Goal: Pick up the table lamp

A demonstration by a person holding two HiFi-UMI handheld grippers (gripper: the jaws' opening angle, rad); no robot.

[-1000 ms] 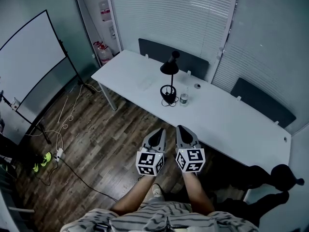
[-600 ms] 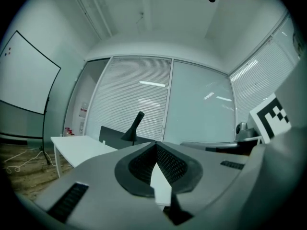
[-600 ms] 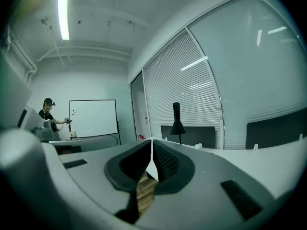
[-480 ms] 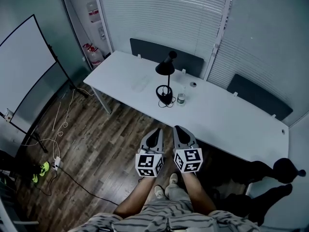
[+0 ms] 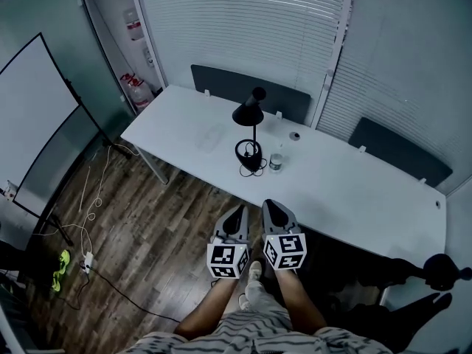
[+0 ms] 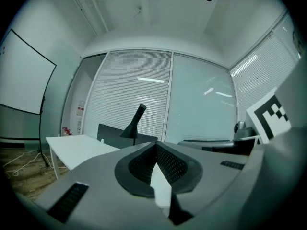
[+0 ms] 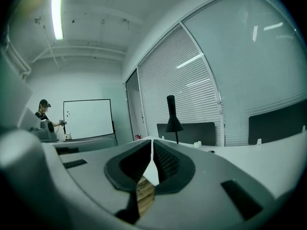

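From the head view, the left gripper [image 5: 238,213] and the right gripper [image 5: 270,206] were held side by side over the dark wood-plank floor [image 5: 147,223]. Both pointed toward the long white surface [image 5: 354,186], and both sets of jaws were clenched with nothing between them. The black table lamp with a cone shade and ring base [image 5: 248,114] stood upright on that surface, well ahead of both sets of jaws and apart from them. A small clear bottle [image 5: 276,161] stood just beside the lamp's base, toward the right jaws' side. A dark grey partition panel [image 5: 221,81] rose behind the lamp. Far out to the left of the jaws leaned a white board on a stand [image 5: 33,124].

In the left gripper view, the left gripper [image 6: 155,148] had its ribbed dark pads pressed together at the tips and gripped nothing. The lamp [image 6: 135,124] showed ahead, a little left of the jaws' line. It rose from the white surface [image 6: 72,148], with the white board [image 6: 24,75] farther left.

In the right gripper view, the right gripper [image 7: 152,146] was likewise clamped shut and empty. The lamp [image 7: 172,119] stood ahead, slightly right of the jaws' line, on the white surface [image 7: 259,153]. The white board [image 7: 87,119] was off to the jaws' left, with a person [image 7: 43,110] beyond it.
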